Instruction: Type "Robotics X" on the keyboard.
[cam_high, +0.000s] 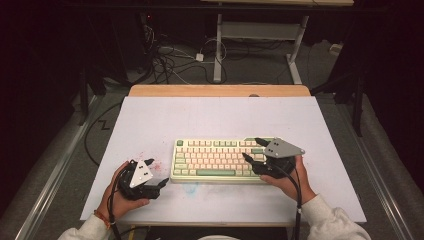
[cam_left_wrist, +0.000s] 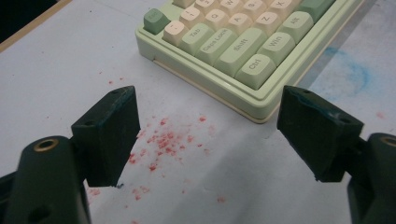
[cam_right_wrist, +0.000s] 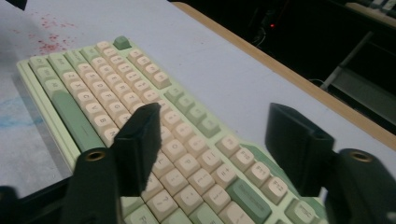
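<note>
We see the keyboard (cam_high: 215, 160), pale green with cream keys, lying flat just below the centre of the high view, on the white table cover (cam_high: 220, 115). Its long side runs left to right across the frame.

The right gripper (cam_high: 253, 150) sits at the right end of the keyboard, above the keys there. In the right gripper view its two black jaws stand wide apart with nothing gripped; the key rows (cam_right_wrist: 140, 98) run diagonally beneath them toward the upper left of the frame.

The left gripper (cam_high: 162, 182) rests at the lower left of the high view, just beside the keyboard's left end and apart from it. In the left gripper view its jaws are spread wide and hold nothing. Between them we see bare table cover flecked with red specks (cam_left_wrist: 163, 140). The keyboard's corner, with the Ctrl key (cam_left_wrist: 256, 65), occupies the upper centre of that frame.
</note>
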